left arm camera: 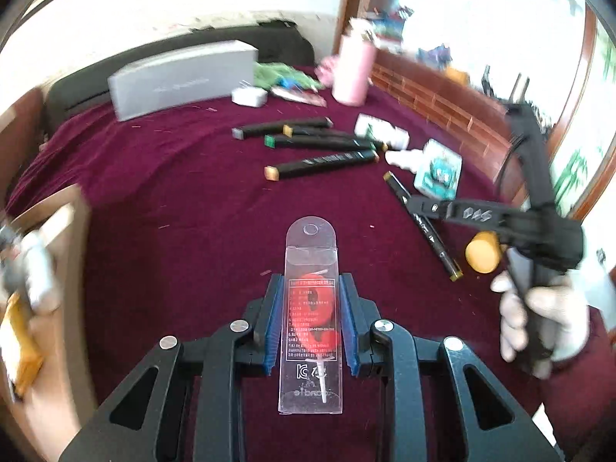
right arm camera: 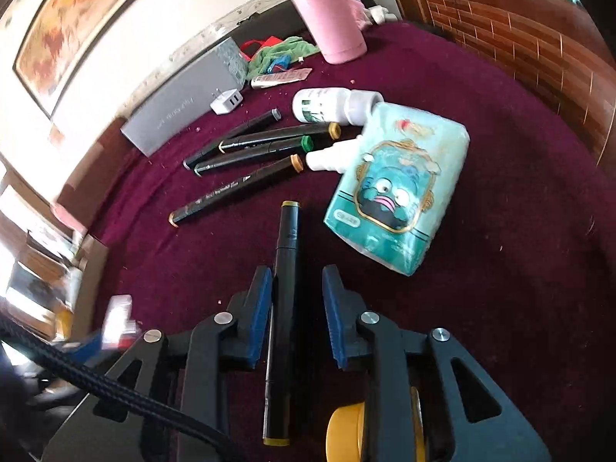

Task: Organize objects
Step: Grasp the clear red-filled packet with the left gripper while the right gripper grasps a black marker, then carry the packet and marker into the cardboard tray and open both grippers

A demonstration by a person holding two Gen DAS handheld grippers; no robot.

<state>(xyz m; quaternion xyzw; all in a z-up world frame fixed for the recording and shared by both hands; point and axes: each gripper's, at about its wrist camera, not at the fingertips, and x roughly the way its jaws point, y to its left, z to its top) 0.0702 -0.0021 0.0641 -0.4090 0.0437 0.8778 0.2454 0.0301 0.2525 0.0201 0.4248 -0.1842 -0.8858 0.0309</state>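
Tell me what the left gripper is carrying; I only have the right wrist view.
Observer: The left gripper is shut on a clear candle pack with a red candle inside.
Operator: And what does my right gripper look like from that side?
Observer: A white-gloved right hand grips the handle of the right gripper.

A clear candle packet (left arm camera: pixel 311 319) with a red candle inside is held upright-lengthwise over the maroon cloth. Black markers (right arm camera: pixel 265 142) are scattered nearby; one marker (right arm camera: pixel 283 308) lies alone, beside a teal tissue pack (right arm camera: pixel 396 188).
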